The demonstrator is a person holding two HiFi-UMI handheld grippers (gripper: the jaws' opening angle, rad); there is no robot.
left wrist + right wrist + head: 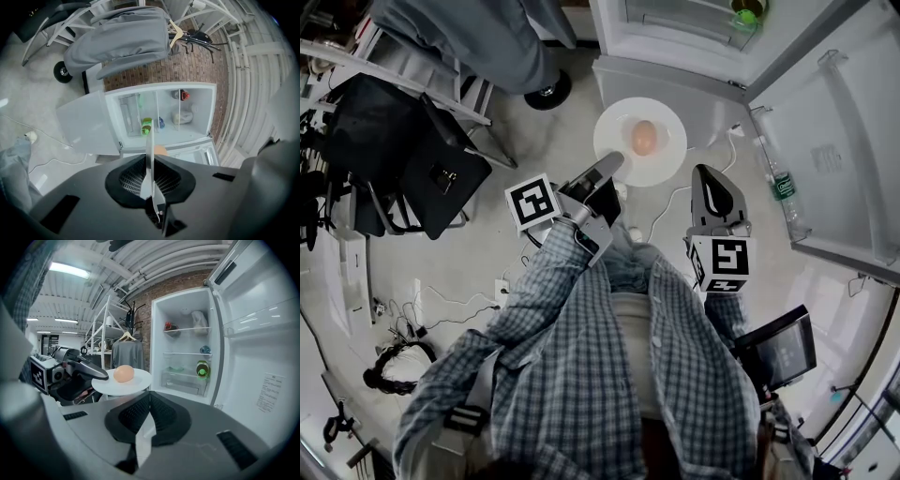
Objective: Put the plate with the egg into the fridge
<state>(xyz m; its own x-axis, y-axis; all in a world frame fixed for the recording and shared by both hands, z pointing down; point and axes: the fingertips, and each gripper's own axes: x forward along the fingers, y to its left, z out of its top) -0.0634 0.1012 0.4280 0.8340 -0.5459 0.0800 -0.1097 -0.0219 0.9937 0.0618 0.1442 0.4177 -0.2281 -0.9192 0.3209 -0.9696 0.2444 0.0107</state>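
Left tongs (pixel 611 167) clamped on the rim of the plate (pixel 670 157), egg (pixel 644 138) sitting on it (open fridge (pixel 694 42) just ahead), right tongs (pixel 709 176) pinched together, empty.

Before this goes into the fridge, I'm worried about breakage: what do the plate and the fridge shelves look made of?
Plate: plain white, smooth, softly glossy, thin rim; likely glazed ceramic, though melamine is possible. Fridge shelves: thin and see-through with pale edges; probably glass or clear plastic, can't tell which.
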